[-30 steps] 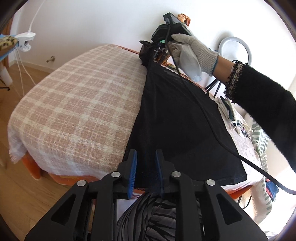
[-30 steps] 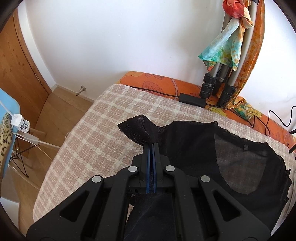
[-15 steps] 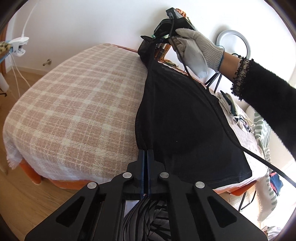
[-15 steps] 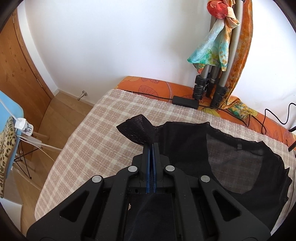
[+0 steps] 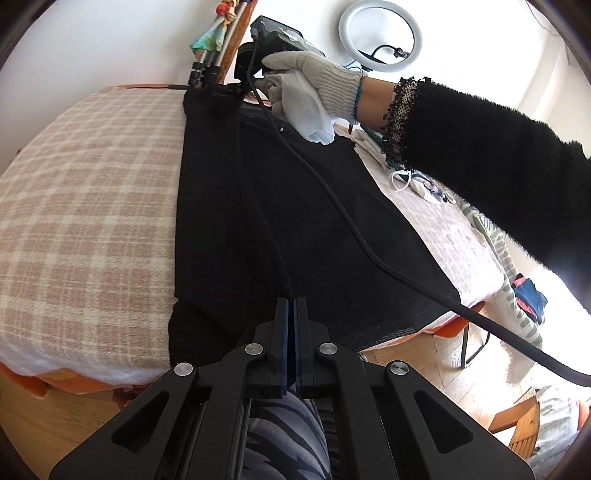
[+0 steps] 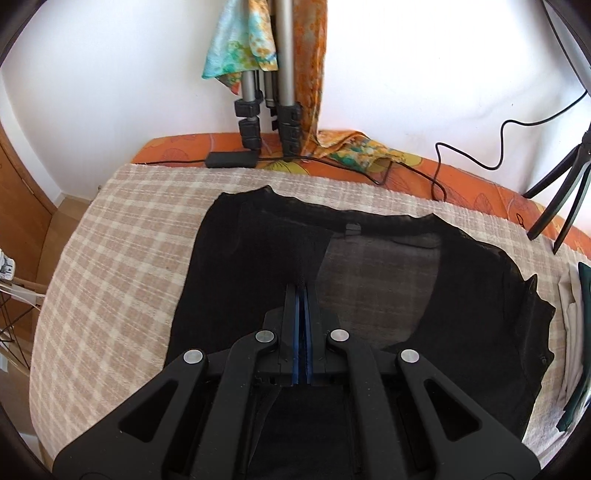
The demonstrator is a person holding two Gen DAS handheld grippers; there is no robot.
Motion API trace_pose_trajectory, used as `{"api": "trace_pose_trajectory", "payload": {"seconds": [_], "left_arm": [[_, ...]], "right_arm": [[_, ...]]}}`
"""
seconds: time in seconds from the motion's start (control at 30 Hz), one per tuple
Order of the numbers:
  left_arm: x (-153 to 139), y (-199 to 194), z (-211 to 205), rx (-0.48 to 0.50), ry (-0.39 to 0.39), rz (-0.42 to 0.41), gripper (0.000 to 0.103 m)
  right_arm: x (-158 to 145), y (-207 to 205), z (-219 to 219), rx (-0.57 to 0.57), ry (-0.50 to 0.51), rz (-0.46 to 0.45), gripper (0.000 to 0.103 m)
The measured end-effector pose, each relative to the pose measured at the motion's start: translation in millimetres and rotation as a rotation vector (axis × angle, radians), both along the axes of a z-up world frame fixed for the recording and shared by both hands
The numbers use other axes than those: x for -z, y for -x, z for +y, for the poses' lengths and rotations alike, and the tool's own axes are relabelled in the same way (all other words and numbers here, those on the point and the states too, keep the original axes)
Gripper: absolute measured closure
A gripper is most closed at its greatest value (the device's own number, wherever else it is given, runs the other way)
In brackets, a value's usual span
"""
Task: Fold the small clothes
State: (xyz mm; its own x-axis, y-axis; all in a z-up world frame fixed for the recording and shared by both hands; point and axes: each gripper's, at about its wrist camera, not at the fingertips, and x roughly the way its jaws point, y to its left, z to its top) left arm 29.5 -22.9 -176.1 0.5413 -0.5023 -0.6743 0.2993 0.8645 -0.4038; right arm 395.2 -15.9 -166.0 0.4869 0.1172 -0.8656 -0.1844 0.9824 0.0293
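One black garment (image 5: 306, 221), thin and partly sheer so that the checks beneath show through its middle panel, lies spread across the centre of both views on a bed covered by one woven blanket (image 5: 85, 206) in a pink-and-cream plaid, coarse in texture. One left gripper (image 5: 290, 306), matte black with blue-lined fingers, at lower centre of its view: fingers pressed fully together, pinching the near hem of the garment, from which a taut ridge of cloth runs away toward the upper frame. One right gripper (image 6: 302, 291), same make, lower centre of its view: fingers likewise closed flat, clamped on a fold of the sheer fabric drawn over the garment's left half. One gloved hand (image 5: 310, 74), grey knit with a white fabric palm, upper centre of the left view, grasps the right gripper's body; its sleeve (image 5: 480, 155) is black, fuzzy, with a beaded cuff. One black cable (image 5: 369, 251), round and smooth, crosses the garment diagonally. One orange patterned mattress edge (image 6: 461, 177) borders the blanket. One folded tripod (image 6: 273, 92), metal legs, draped with colourful printed scarves. One ring light (image 5: 380, 33), circular, white, at upper right.
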Motion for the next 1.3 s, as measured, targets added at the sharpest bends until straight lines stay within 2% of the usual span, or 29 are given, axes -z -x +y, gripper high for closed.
{"api": "trace_pose_trajectory", "payload": {"seconds": [0.13, 0.2, 0.23, 0.27, 0.33, 0.4, 0.57, 0.67, 0.83, 1.0, 1.3], "left_arm": [[5, -3, -11, 0.018, 0.005, 0.027, 0.102], [6, -6, -15, 0.042, 0.024, 0.049, 0.092], [5, -6, -18, 0.050, 0.013, 0.056, 0.088], [4, -5, -21, 0.055, -0.002, 0.054, 0.084], [-1, 0, -24, 0.076, -0.018, 0.040, 0.083], [-6, 4, -28, 0.083, -0.044, 0.021, 0.083], [-21, 9, -32, 0.077, -0.030, -0.021, 0.083], [-28, 11, -40, 0.073, -0.032, -0.060, 0.083], [-31, 3, -57, 0.094, -0.048, -0.073, 0.083], [-34, 4, -79, 0.141, -0.060, -0.081, 0.083], [-32, 6, -132, 0.288, -0.074, -0.096, 0.083]], "right_arm": [[2, -5, -18, 0.011, -0.014, -0.004, 0.100], [-2, -7, -24, 0.010, -0.031, -0.004, 0.098], [-4, -8, -26, 0.008, -0.039, 0.010, 0.085], [-6, -9, -28, 0.007, -0.047, 0.027, 0.055], [-16, -4, -36, 0.007, -0.058, 0.009, 0.032], [-30, 5, -45, -0.003, -0.058, -0.040, 0.032], [-64, 29, -94, 0.006, -0.202, -0.065, 0.032], [-84, 49, -126, -0.002, -0.223, -0.105, 0.032], [-108, 78, -181, 0.044, -0.252, -0.148, 0.032], [-122, 104, -229, 0.092, -0.234, -0.192, 0.032], [-125, 144, -301, 0.144, -0.260, -0.186, 0.032]]}}
